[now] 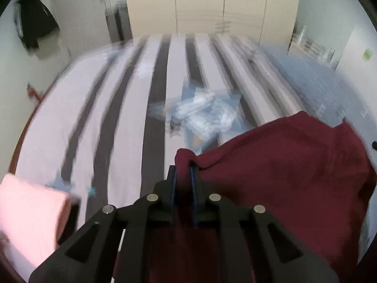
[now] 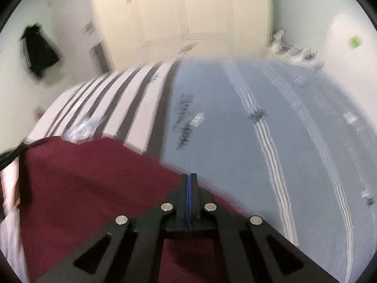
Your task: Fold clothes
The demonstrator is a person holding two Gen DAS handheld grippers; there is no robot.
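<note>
Left gripper pinches bunched edge of maroon garment between blue-lined fingers, cloth filling gap. Right gripper has fingers pressed together at garment's other edge; whether cloth sits between them cannot be told. Garment hangs spread between both grippers, above bed. Beneath: striped white-and-dark sheet, blue bedding to right. Folded pink cloth at lower left. Pale blue crumpled item lies mid-bed. Cream wardrobe beyond. Both views motion-blurred.
</note>
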